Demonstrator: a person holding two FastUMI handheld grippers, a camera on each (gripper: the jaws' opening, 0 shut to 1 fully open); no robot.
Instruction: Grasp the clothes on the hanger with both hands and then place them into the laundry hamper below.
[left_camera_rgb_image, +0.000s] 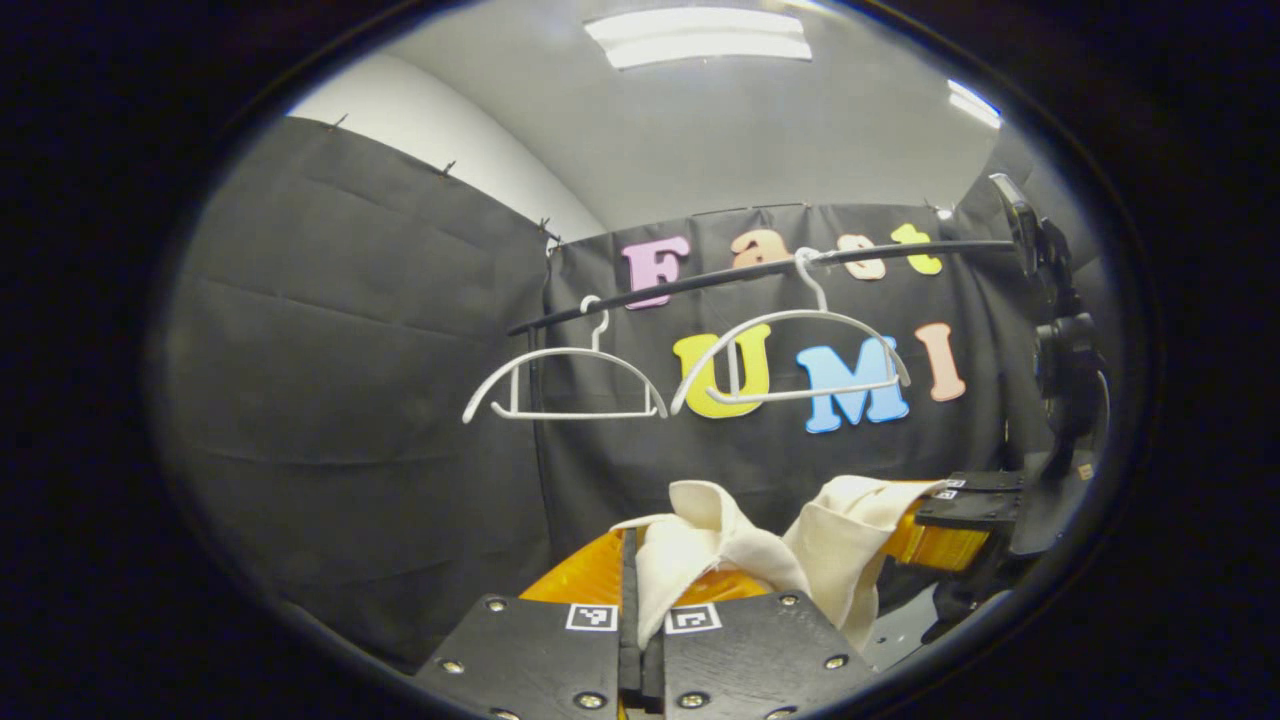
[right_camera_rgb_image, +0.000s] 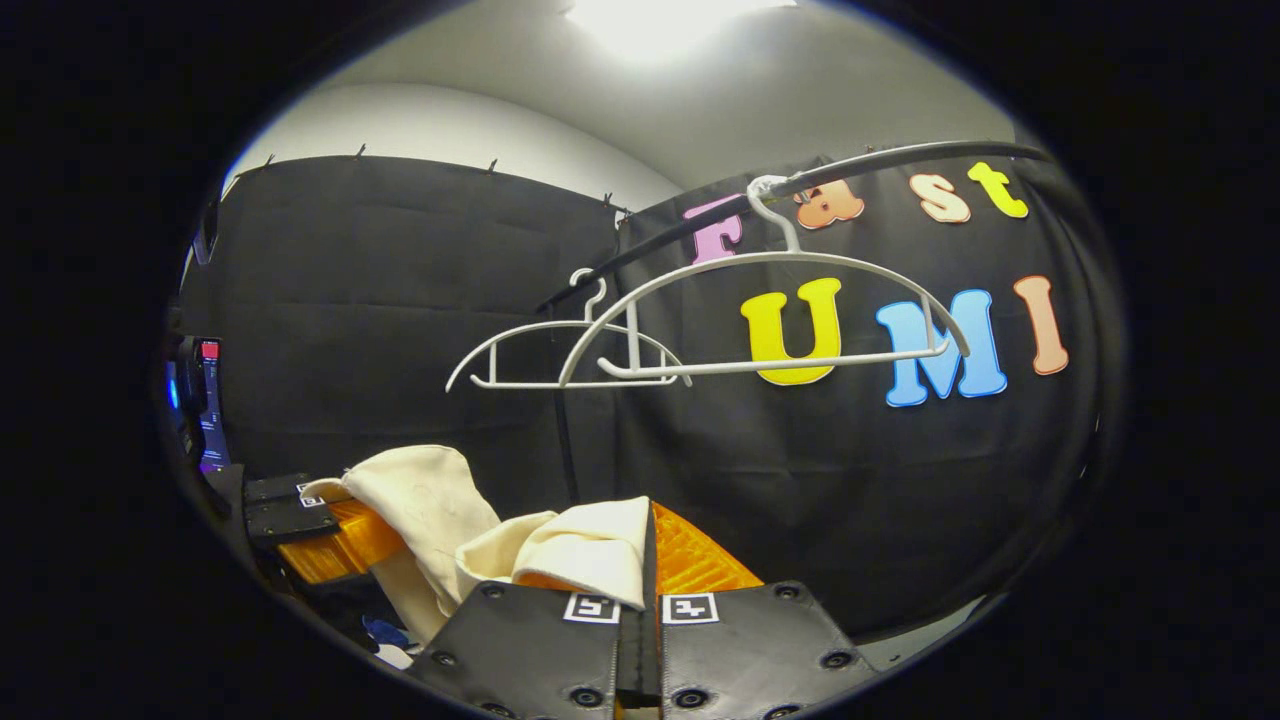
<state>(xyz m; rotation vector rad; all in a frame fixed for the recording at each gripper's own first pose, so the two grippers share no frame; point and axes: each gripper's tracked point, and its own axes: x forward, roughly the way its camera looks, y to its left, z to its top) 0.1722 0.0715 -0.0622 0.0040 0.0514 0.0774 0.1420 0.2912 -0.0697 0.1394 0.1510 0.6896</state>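
While both hangers (left_camera_rgb_image: 565, 385) hang bare on the rail (left_camera_rgb_image: 760, 270), the cream garment (left_camera_rgb_image: 740, 550) stretches sideways between the left gripper (left_camera_rgb_image: 640, 640) and right gripper (right_camera_rgb_image: 638, 620), each clenched on one end. Neither hand is nearer; the hamper, judged below, is unseen.

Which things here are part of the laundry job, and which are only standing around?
Job: cream garment, pinched by left hand-held gripper and right hand-held gripper; two bare white hangers on the rail.
Around: lit device, ceiling lamp.
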